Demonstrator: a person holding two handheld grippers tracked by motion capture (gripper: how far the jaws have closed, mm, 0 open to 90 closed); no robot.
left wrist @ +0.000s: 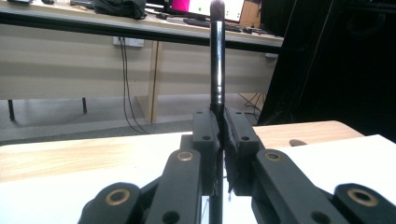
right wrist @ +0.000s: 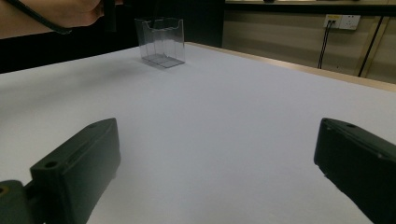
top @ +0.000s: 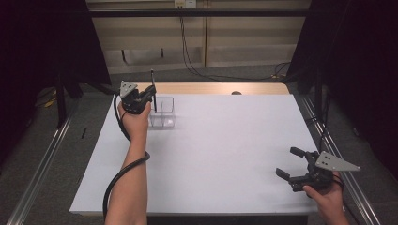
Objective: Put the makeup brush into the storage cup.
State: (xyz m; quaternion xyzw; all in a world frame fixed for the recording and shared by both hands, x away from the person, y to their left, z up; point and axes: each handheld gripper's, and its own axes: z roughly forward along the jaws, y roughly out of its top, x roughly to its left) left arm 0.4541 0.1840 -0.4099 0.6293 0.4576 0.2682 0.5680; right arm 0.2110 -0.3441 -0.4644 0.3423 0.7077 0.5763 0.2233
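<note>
Where the high view's lower right corner is reached, the right gripper [top: 292, 165] is seen held low over the white table [top: 225, 154], its jaws spread wide with nothing between them; in the right gripper view the same two jaws stand far apart at the bottom left and bottom right, bare sheet between. Farther up and to the left of the high view, the left gripper [top: 149, 96] is held upright in a hand [top: 133, 123], clamped on a thin black brush [top: 153, 89] that stands nearly vertical. In the left gripper view the brush [left wrist: 217, 65] is pinched between the closed jaws at centre frame, and its shaft runs up to the top edge. Just beyond it, in the upper left part of the high view, a clear box [top: 163, 112] stands on the sheet, divided into compartments; it is also seen at the upper left of the right gripper view [right wrist: 161, 42].

The brush is judged to be picked up and carried to the box, with the lower end at or just over the box's left side; lowering and release appear to be left. Whether the tip is already inside a compartment cannot be told. The brush head is cut off at the top of the left gripper view, and its lower end is hidden behind the jaws. A small dark object at the table's far edge is too small to make out.
</note>
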